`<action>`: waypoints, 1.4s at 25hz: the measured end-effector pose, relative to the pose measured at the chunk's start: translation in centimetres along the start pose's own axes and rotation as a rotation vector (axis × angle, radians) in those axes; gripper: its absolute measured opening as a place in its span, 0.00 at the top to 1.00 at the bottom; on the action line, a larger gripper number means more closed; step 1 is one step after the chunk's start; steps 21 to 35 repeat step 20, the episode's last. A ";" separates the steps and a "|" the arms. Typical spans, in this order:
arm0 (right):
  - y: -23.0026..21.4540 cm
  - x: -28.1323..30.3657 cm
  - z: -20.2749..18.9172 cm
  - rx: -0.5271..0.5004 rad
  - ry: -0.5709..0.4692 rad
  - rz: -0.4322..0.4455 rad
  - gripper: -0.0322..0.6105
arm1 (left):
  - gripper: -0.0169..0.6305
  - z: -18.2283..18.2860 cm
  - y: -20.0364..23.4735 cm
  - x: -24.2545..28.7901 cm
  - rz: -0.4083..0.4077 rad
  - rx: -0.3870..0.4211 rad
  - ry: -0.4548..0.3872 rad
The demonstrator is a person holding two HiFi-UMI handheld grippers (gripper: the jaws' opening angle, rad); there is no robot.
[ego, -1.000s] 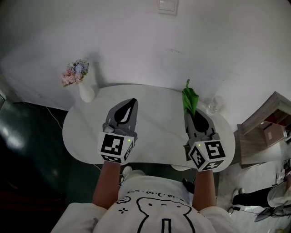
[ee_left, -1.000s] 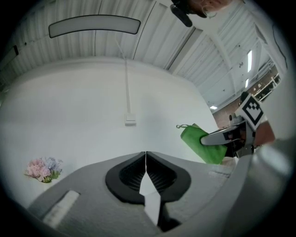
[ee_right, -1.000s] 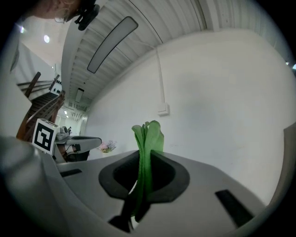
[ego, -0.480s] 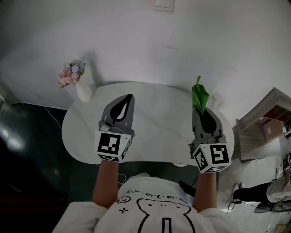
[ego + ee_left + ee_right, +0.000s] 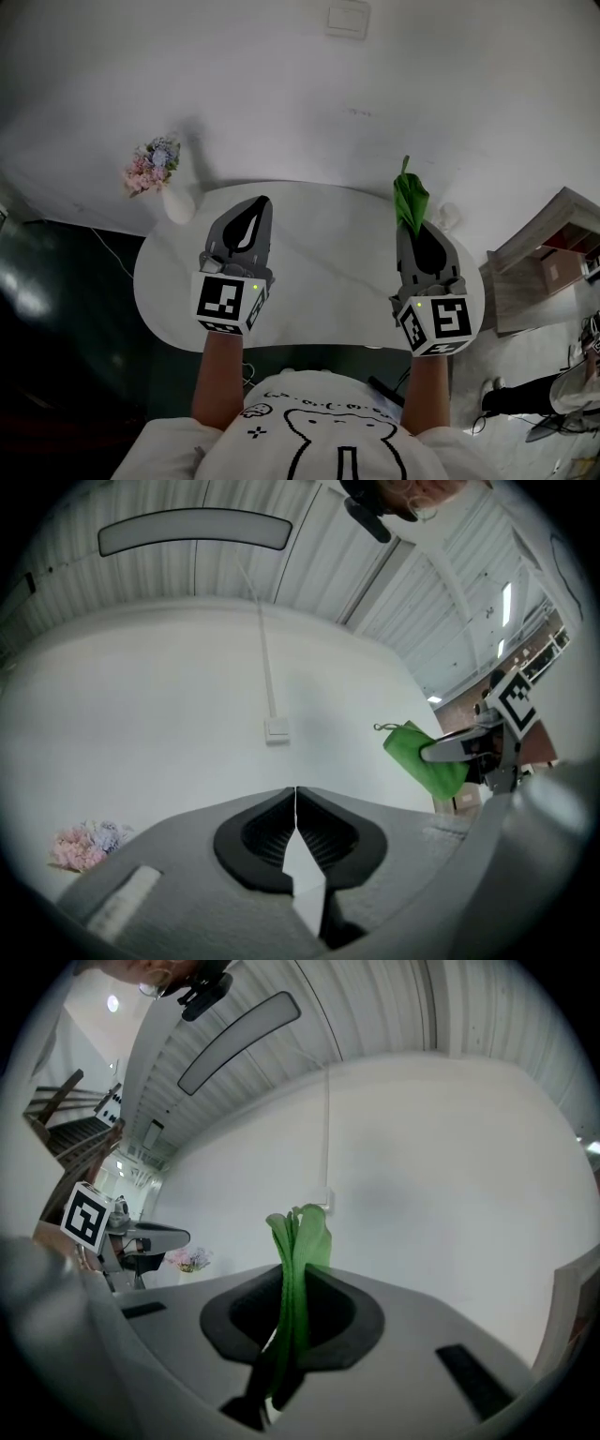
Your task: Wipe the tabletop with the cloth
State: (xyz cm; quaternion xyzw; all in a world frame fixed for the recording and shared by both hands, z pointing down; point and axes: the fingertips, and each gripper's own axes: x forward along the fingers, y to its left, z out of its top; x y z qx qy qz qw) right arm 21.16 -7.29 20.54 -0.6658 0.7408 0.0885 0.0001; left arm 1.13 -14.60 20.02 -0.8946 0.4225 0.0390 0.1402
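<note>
A green cloth [image 5: 410, 197] sticks up from the tips of my right gripper [image 5: 413, 228], which is shut on it and held above the right end of the white oval table [image 5: 319, 253]. In the right gripper view the cloth [image 5: 298, 1269] stands folded between the jaws, pointing at the wall. My left gripper [image 5: 255, 208] hovers over the table's left half, jaws closed with nothing between them. From the left gripper view [image 5: 296, 794] the cloth [image 5: 424, 758] shows at the right.
A white vase of pink and blue flowers [image 5: 157, 173] stands at the table's back left edge. A small clear glass object [image 5: 446, 217] sits at the back right. A wooden shelf unit [image 5: 548, 267] stands right of the table. A wall switch [image 5: 348, 19] is on the white wall.
My right gripper has moved to the right with the cloth and now holds still. The left gripper shifted slightly left. The view has tilted a little.
</note>
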 end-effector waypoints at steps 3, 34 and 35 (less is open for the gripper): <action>0.2 0.0 0.3 -0.016 -0.004 -0.004 0.89 | 0.95 0.4 0.5 -0.2 0.008 -0.005 -0.017; 0.8 1.2 0.1 -0.047 -0.003 -0.008 0.89 | 0.95 0.0 1.6 -0.4 0.007 -0.013 -0.042; 0.8 1.2 0.1 -0.047 -0.003 -0.008 0.89 | 0.95 0.0 1.6 -0.4 0.007 -0.013 -0.042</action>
